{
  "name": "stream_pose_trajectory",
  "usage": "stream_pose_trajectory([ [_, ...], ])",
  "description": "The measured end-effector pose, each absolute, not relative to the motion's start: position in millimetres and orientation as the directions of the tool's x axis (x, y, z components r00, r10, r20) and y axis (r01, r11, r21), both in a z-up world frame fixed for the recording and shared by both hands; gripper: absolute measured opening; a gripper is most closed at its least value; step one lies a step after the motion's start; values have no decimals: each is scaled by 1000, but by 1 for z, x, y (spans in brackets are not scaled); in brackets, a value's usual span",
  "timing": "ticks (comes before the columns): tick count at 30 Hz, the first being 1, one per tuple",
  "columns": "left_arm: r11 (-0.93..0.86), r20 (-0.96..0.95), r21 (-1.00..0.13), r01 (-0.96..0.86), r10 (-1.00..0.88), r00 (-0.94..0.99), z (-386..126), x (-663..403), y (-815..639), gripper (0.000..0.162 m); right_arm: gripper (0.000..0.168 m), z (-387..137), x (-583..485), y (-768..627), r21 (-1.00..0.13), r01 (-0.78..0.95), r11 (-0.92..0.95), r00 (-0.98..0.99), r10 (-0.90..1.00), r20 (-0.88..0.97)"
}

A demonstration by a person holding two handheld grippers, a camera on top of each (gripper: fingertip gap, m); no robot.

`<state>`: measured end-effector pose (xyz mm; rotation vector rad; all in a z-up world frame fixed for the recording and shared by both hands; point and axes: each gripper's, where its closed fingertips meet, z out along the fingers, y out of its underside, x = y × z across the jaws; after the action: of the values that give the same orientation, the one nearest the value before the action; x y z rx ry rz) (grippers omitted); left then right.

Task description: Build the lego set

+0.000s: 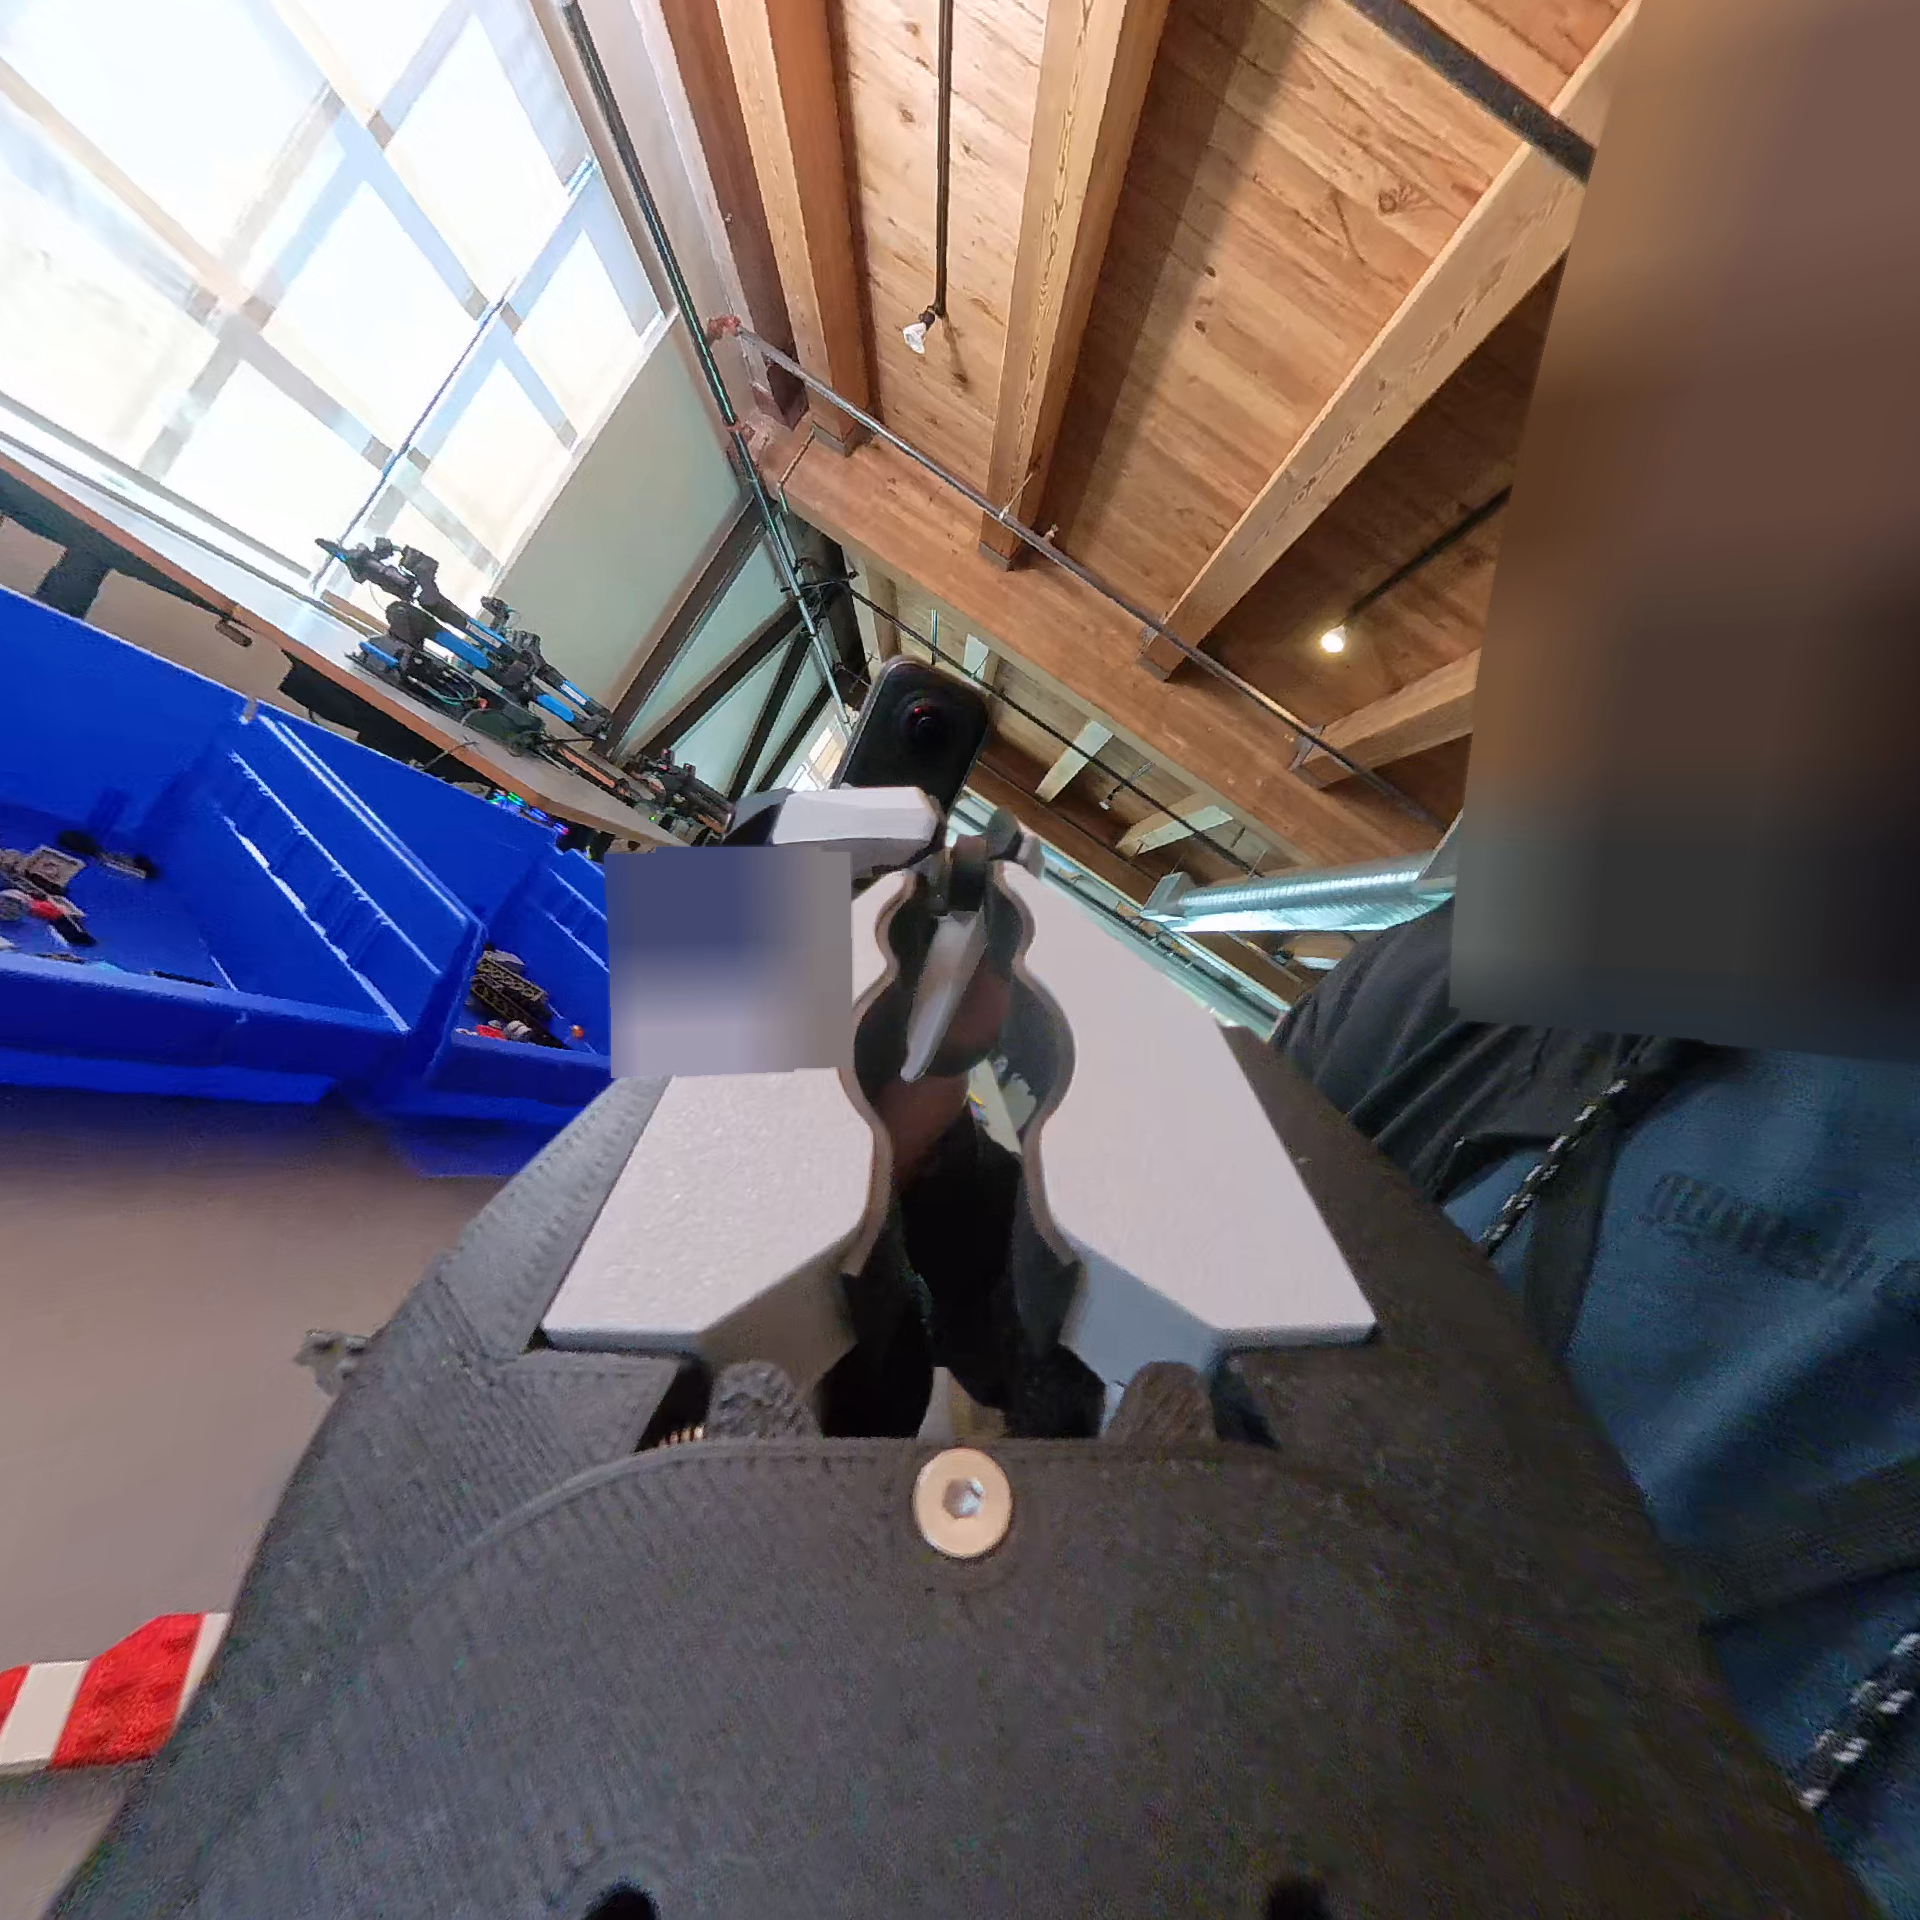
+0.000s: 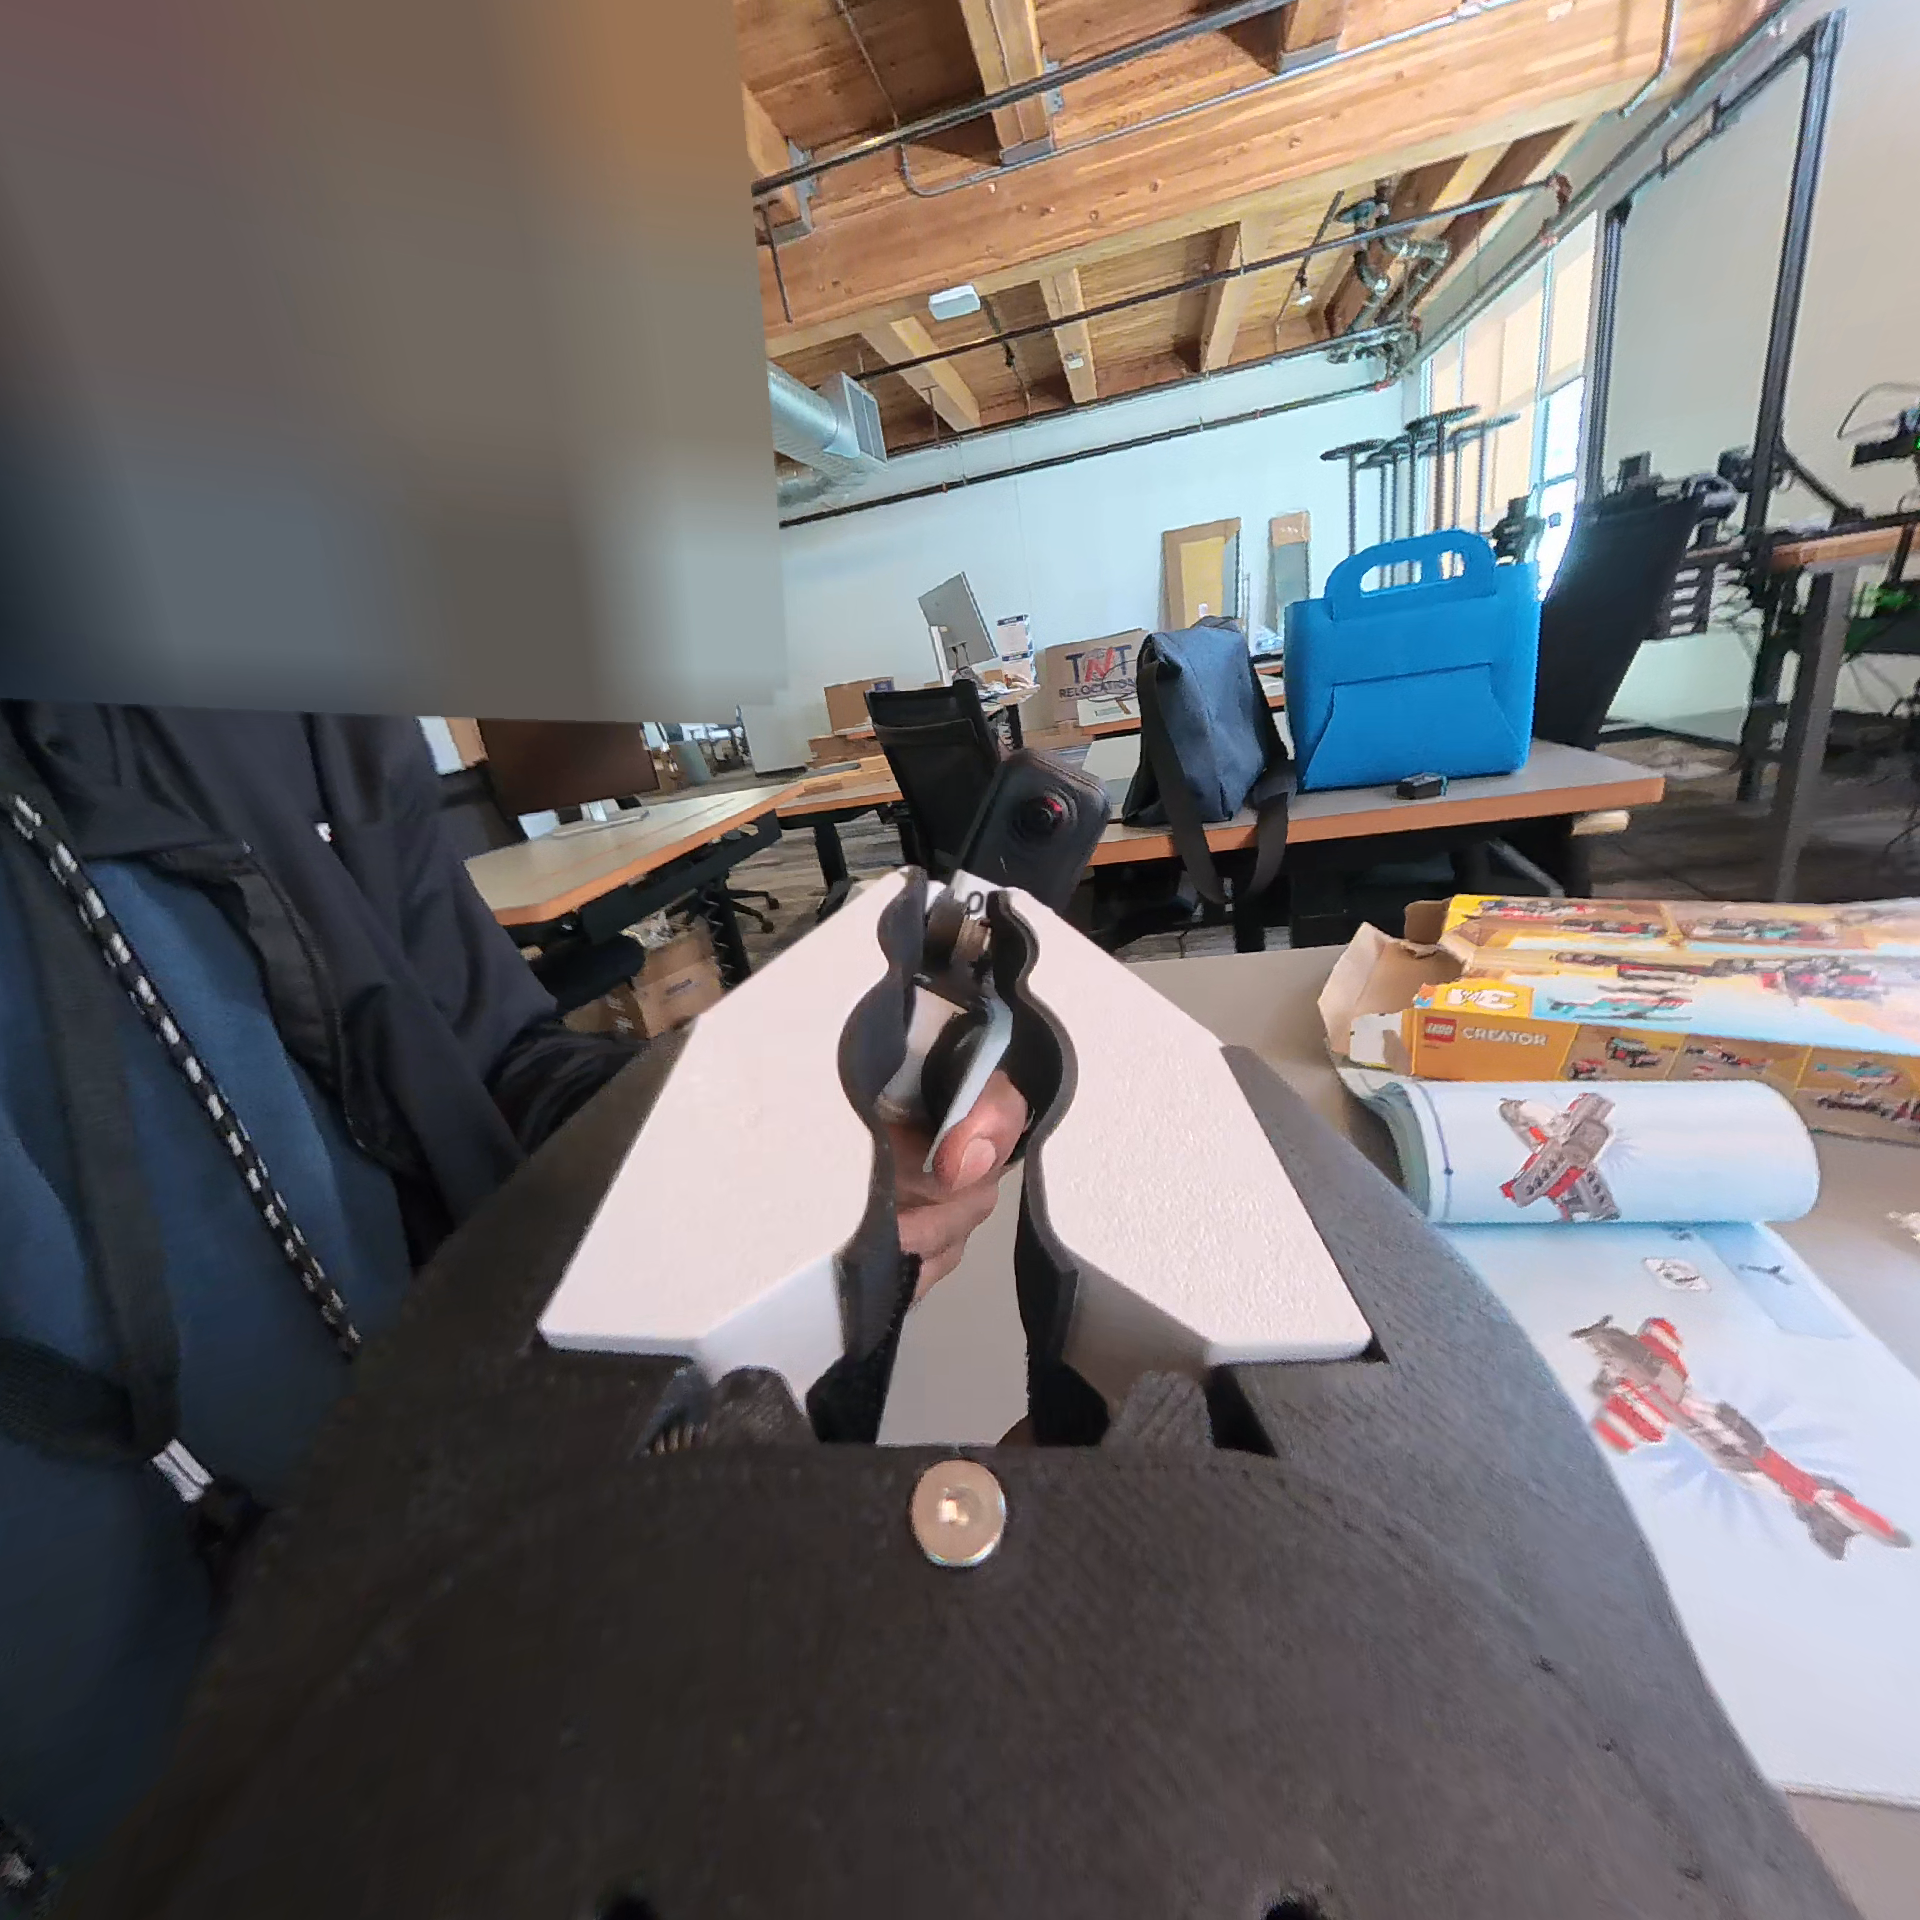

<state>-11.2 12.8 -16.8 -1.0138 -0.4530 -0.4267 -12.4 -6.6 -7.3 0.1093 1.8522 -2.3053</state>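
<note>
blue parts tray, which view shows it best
The left wrist view: the blue parts tray fills its left side, dividers visible and small pieces lying in two compartments. The right wrist view shows none of it, only the set's box and instruction booklet.

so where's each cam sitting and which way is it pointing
Left wrist view: on the left gripper, tilted up past the blue bins to windows and ceiling; shows its grey fingers and the person's jacket.
Right wrist view: on the right gripper, facing across the room, manual at right; a hand shows behind.
Shared: both grippers meet on one small lego part, each seeing the other's camera.
</note>
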Motion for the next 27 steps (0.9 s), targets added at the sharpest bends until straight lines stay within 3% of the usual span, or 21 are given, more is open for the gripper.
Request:
stream_pose_trajectory([
  [10, 481, 623, -630, 609, -155, 767, -20, -23, 5, 10, 15, -15, -23, -8, -916, 357, -184, -932, -132, -337],
  [27, 480, 606, -661, 578, -114, 787, -21, -24, 4, 10, 11, -14, -23, -5, -909, 378, -175, -923, -144, -356],
])
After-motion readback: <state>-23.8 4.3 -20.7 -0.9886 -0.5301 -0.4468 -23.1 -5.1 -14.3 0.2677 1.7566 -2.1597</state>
